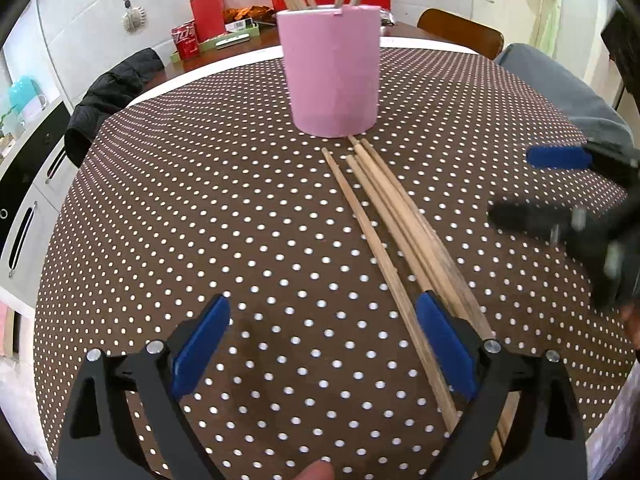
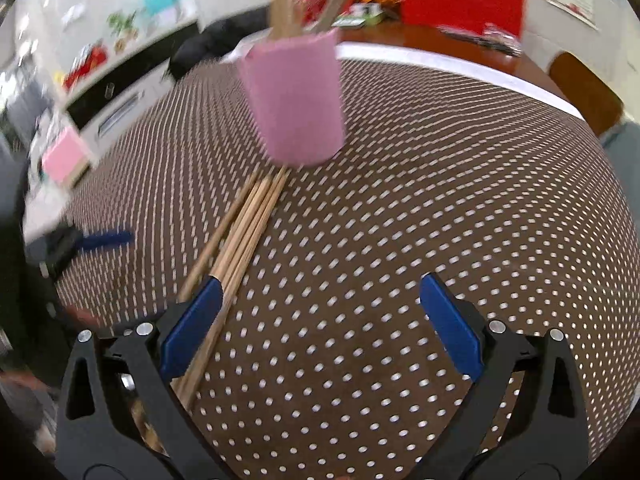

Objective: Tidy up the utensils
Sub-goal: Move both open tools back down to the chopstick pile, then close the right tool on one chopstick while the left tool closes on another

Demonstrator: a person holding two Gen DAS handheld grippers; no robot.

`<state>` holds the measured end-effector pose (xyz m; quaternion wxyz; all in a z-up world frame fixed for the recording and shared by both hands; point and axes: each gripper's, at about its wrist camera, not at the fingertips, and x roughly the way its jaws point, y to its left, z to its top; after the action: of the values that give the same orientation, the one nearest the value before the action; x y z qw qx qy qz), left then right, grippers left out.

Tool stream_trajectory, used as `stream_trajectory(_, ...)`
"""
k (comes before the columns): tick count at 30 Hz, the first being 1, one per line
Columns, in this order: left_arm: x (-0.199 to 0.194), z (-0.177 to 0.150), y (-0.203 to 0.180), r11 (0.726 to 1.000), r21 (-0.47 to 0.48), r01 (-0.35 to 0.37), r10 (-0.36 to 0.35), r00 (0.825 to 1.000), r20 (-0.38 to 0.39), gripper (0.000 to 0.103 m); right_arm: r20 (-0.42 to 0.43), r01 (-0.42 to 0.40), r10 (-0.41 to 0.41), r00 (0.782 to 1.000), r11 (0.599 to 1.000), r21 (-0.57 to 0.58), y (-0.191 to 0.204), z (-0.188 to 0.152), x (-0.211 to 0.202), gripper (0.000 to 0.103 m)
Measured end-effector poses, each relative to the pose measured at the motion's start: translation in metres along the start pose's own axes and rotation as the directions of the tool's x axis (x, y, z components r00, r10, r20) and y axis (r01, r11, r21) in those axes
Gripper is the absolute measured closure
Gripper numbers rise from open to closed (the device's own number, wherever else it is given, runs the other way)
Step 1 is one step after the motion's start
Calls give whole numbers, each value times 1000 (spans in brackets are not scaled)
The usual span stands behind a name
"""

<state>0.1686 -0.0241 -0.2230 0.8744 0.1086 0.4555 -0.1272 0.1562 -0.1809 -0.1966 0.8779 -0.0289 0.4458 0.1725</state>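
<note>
- Left wrist view: left gripper (image 1: 322,344) jaws spread, holding nothing. Loose chopsticks (image 1: 384,216) lie on the dotted tablecloth (image 1: 200,200), running from 5 o'clock up to the pink holder (image 1: 330,72) at 12 o'clock. The red can (image 1: 185,40) has unreadable lettering.
- Right wrist view, blurred: right gripper (image 2: 320,320) jaws spread, empty. Chopsticks (image 2: 244,232) lie at 10 o'clock, ending at the pink holder (image 2: 296,100).

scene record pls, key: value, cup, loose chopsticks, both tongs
cup: pink cup, upright on dotted cloth, several chopsticks standing in it
loose chopsticks: bundle lying flat on the cloth, far tips near the cup's base; contact unclear
left tongs: open, empty, the bundle by its right finger
right tongs: open, empty, the bundle by its left finger; view motion-blurred
</note>
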Motion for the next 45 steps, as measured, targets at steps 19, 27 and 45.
stream_trajectory(19,-4,0,28,999,28,-18,18,1000,-21,9,-94,-14,4,996,994,-107,23,-12,27,6)
stream_trajectory(27,0,2,30,1000,27,-8,8,1000,-23,9,-87,53,-65,994,989,-137,38,-13,24,6)
stream_trajectory(45,18,40,43,997,31,-75,77,996,-56,9,-42,89,-90,995,995,-41,25,8,38,32)
